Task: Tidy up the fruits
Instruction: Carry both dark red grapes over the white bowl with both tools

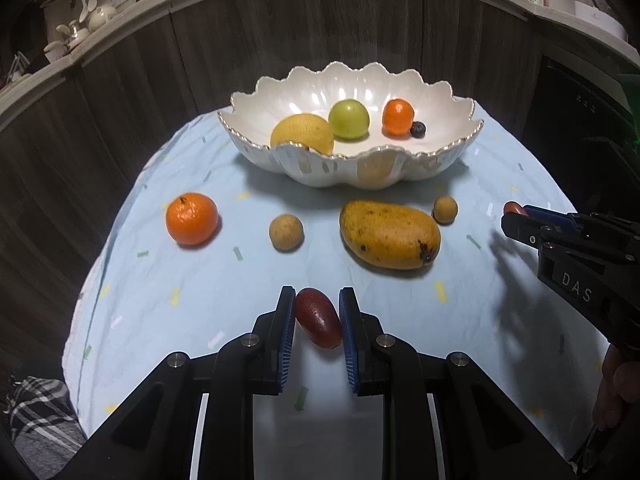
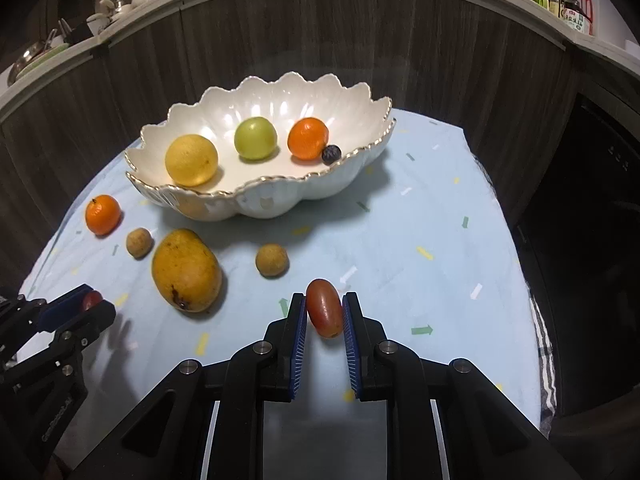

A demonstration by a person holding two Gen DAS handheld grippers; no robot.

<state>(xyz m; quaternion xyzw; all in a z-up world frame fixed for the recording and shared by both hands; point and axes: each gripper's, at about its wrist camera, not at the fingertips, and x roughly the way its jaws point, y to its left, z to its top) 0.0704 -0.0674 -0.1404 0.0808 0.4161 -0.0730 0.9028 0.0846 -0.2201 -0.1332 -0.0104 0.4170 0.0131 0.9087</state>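
Observation:
My left gripper (image 1: pixel 318 312) is shut on a dark red oval fruit (image 1: pixel 319 323), held above the blue cloth. My right gripper (image 2: pixel 325 314) is shut on a second red oval fruit (image 2: pixel 325 313); it also shows in the left wrist view (image 1: pixel 514 216). A white scalloped bowl (image 1: pixel 440 100) at the back holds a yellow fruit (image 1: pixel 303 136), a green fruit (image 1: pixel 349 119), a small orange (image 1: pixel 397 117) and a dark berry (image 1: pixel 417 129). On the cloth lie an orange (image 1: pixel 192 219), a mango (image 1: pixel 389 234) and two small brown round fruits (image 1: pixel 285 232) (image 1: pixel 445 209).
The round table wears a light blue cloth (image 1: pixel 180 288) with coloured flecks. A dark wood-panelled wall (image 1: pixel 280 40) stands behind it, with a shelf of crockery and bottles above. A dark appliance (image 2: pixel 580 220) is at the right.

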